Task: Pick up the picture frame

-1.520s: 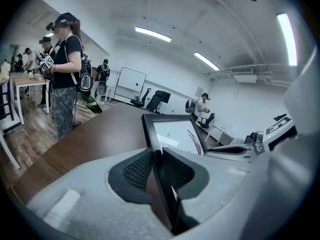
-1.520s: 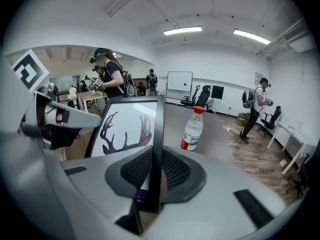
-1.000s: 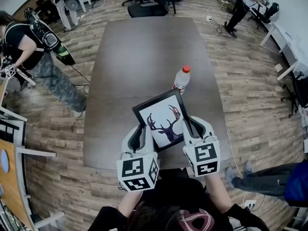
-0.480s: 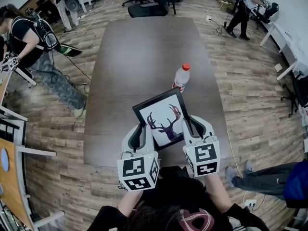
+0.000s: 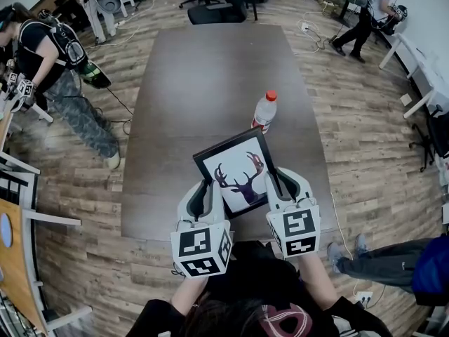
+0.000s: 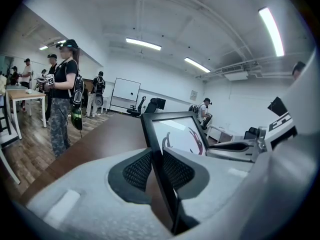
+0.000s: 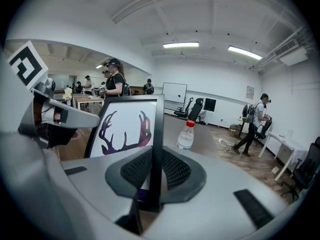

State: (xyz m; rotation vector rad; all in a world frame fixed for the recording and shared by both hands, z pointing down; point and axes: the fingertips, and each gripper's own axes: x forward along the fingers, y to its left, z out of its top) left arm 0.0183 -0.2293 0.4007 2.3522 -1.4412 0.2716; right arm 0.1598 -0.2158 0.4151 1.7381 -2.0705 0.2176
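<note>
Clamping the picture frame [image 5: 238,177] by its two side edges, the left gripper [image 6: 159,170] and the right gripper [image 7: 152,171] each have their jaws closed narrowly on the thin black border, so the frame sits tilted between them over the near end of the bench [image 5: 203,83]. Just beyond the frame's far corner, ahead of the right jaws, stands a water bottle [image 5: 264,114]. The grasp looks made and the lift is the step in hand: both hands should next rise together and evenly, clear of the bottle.
</note>
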